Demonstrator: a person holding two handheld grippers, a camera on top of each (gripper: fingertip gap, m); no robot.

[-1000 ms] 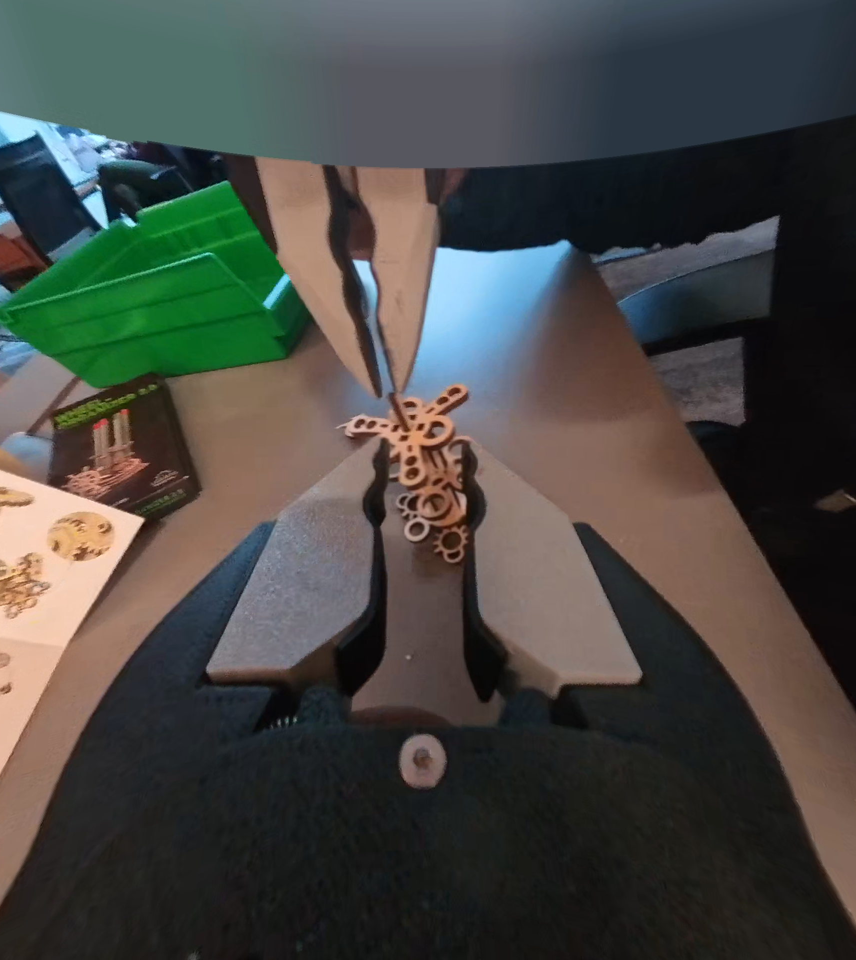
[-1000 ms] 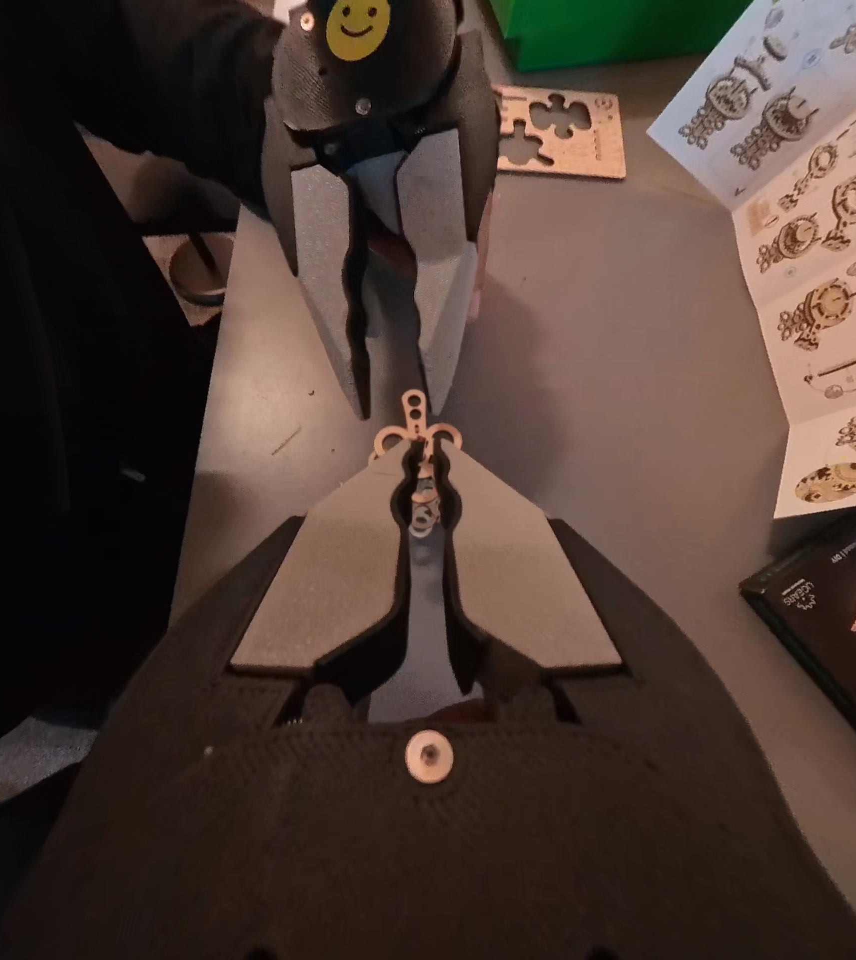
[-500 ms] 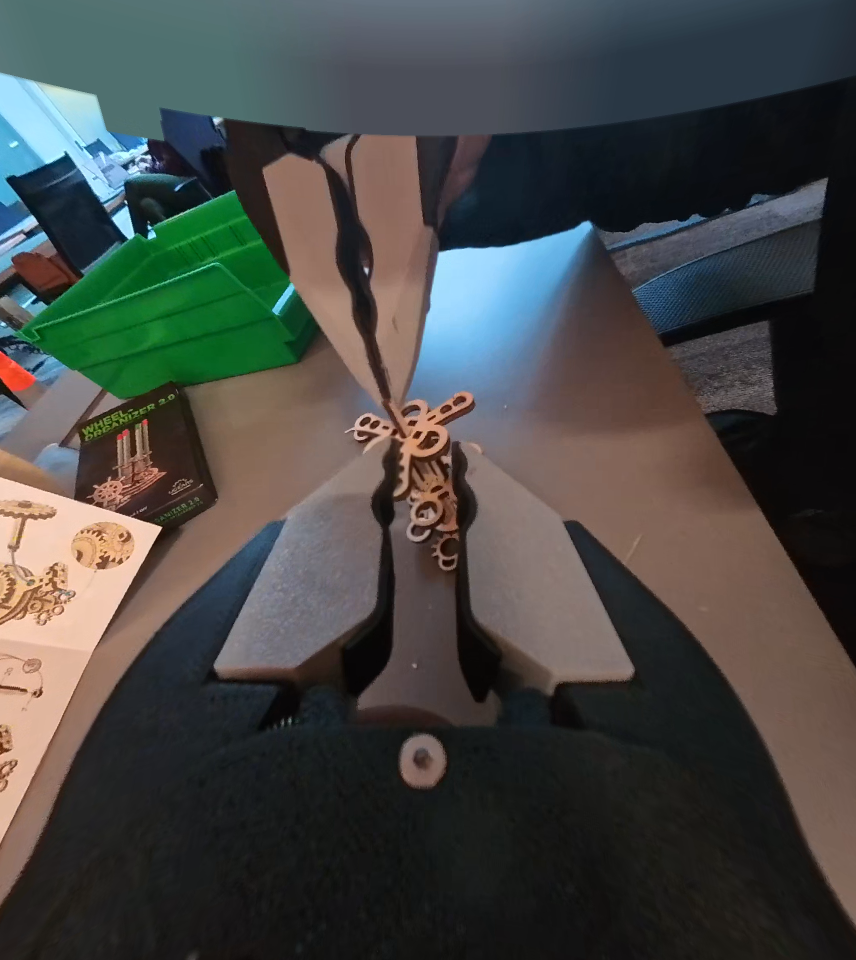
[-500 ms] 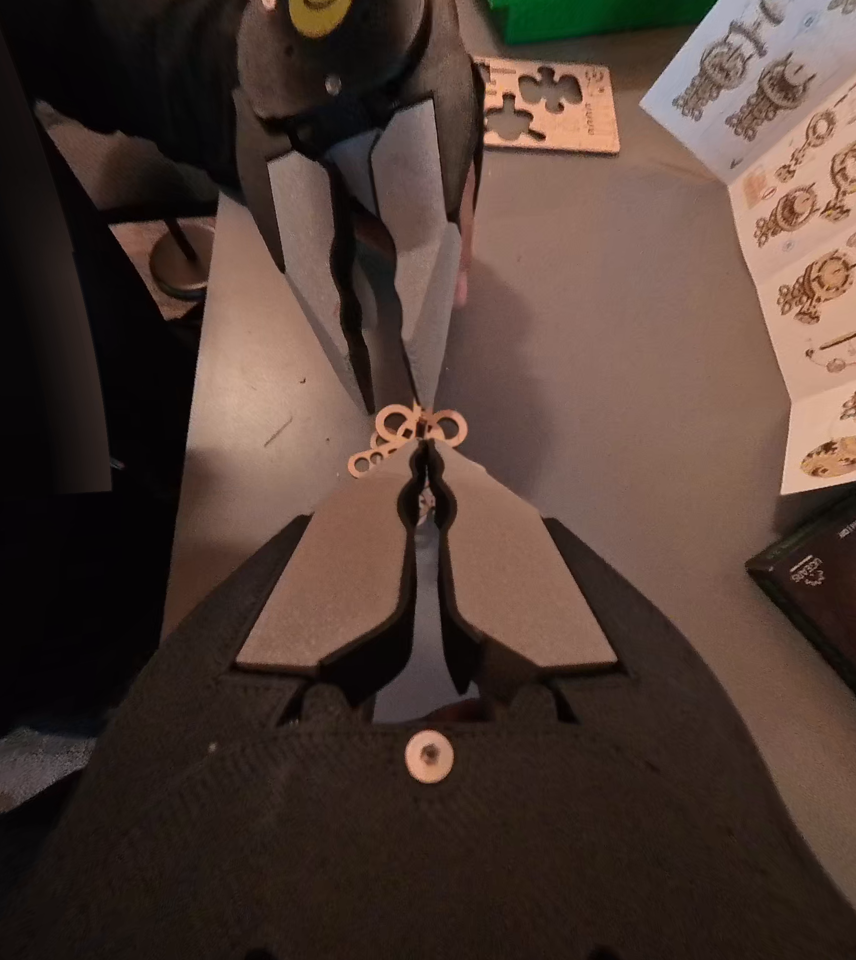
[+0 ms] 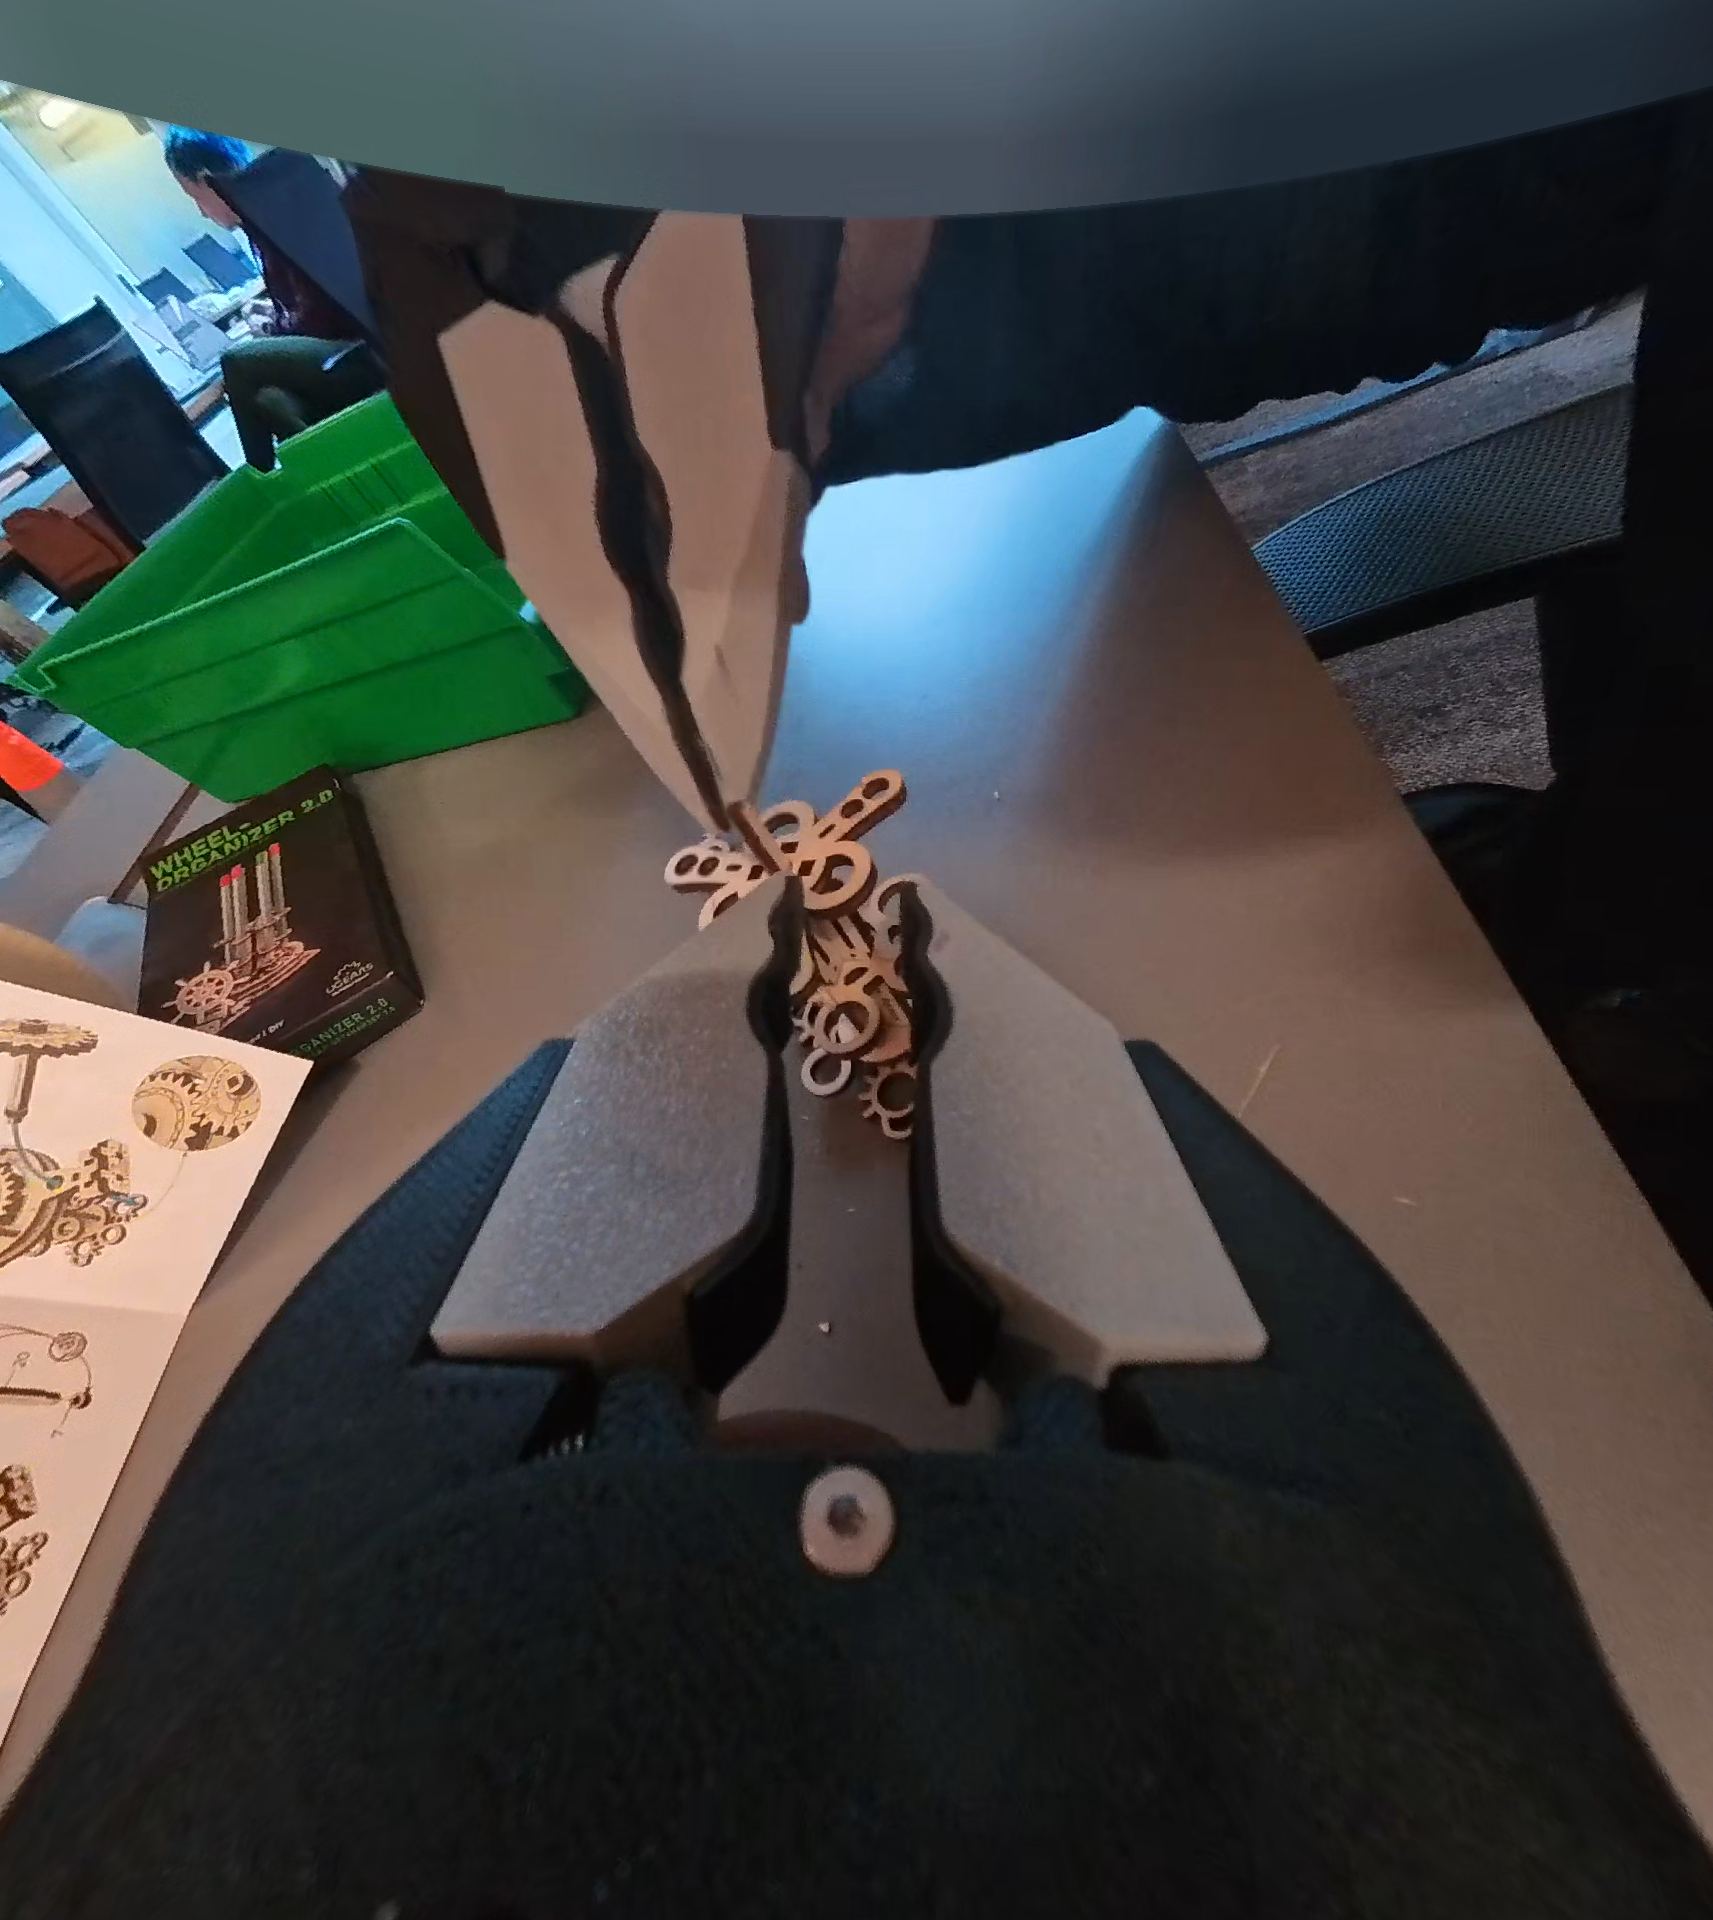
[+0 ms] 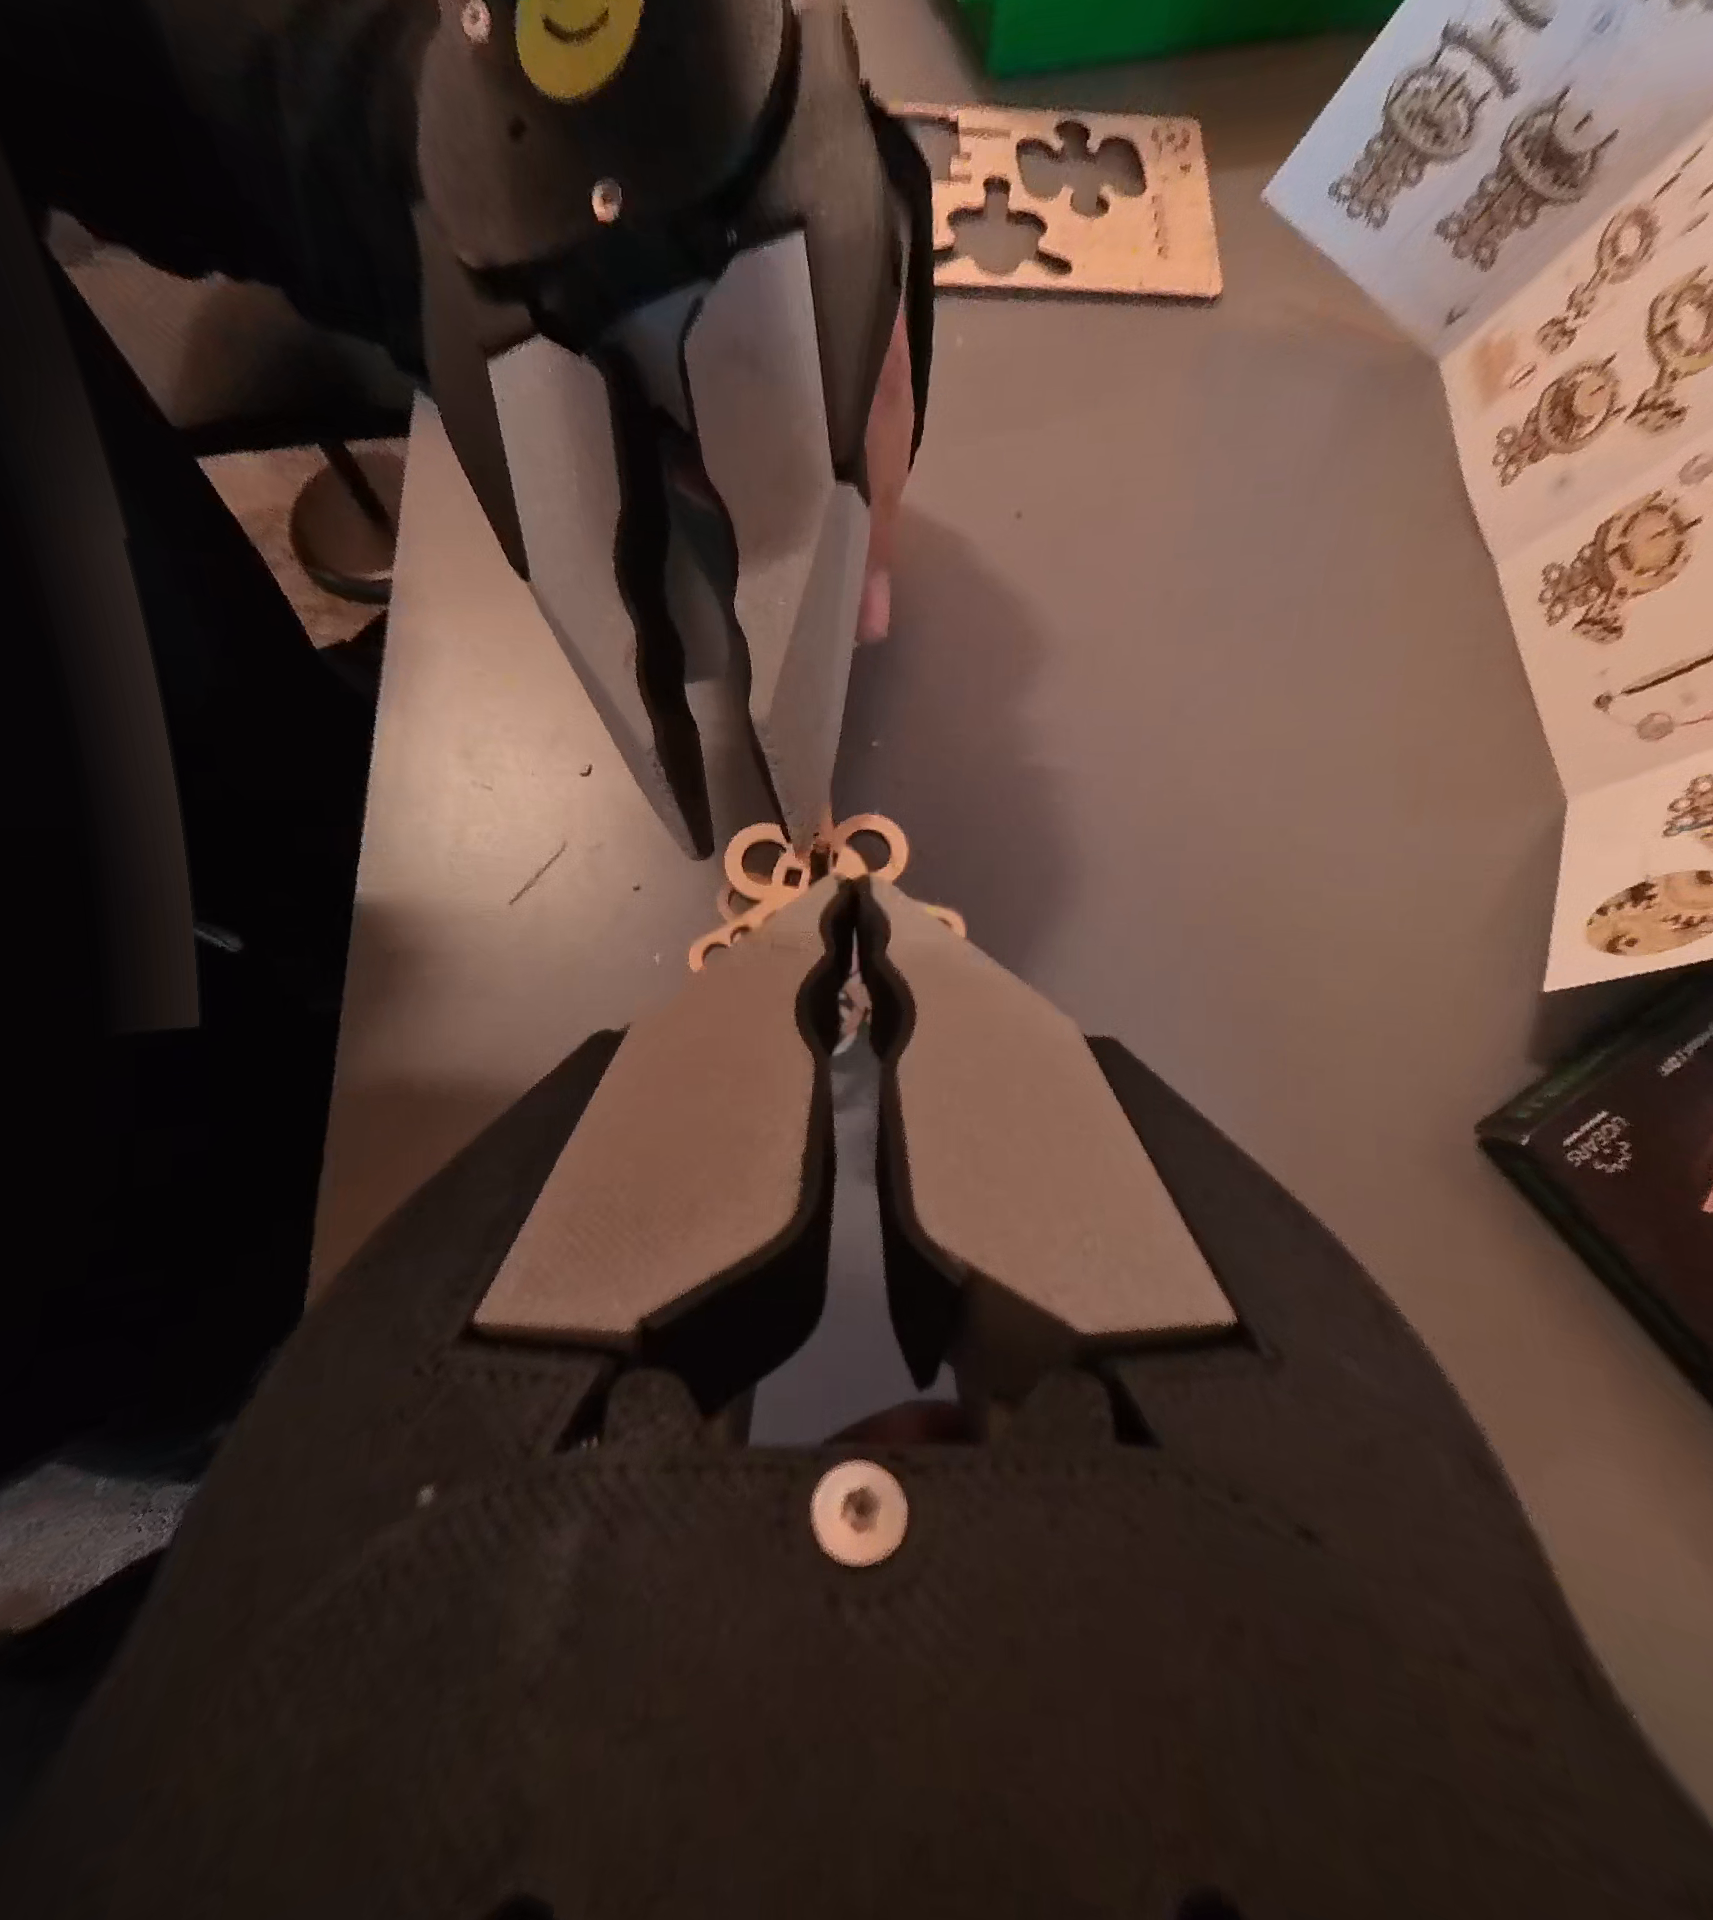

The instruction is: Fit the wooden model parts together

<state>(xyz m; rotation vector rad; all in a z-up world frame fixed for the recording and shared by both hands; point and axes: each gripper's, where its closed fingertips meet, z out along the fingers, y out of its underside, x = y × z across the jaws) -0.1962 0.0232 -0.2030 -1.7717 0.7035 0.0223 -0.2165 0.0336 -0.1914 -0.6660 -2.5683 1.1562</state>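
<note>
A light wooden model assembly (image 5: 831,883) of rings, small gears and perforated arms is held above the grey table (image 5: 1091,727). My left gripper (image 5: 854,914) is shut on its lower part. My right gripper (image 5: 732,816) comes in from above, shut on a small wooden piece (image 5: 750,826) that touches the top of the assembly. In the right wrist view my right gripper (image 6: 847,885) has its tips together against the assembly (image 6: 764,868). The left gripper (image 6: 753,831) faces it from the far side. The small piece is mostly hidden there.
Green bins (image 5: 312,634), a black box (image 5: 280,925) and a picture instruction sheet (image 5: 52,1195) lie to the left. In the right wrist view, a wooden cut-out sheet (image 6: 1070,197) lies at the far end, with the instruction sheet (image 6: 1610,520) and box (image 6: 1683,1153) to the right. The table edge (image 5: 1403,831) is close. The grippers are tip to tip, or close to it.
My right gripper has closed tighter and moved in until its tips meet the top of the assembly. The left gripper has shifted slightly and keeps its hold.
</note>
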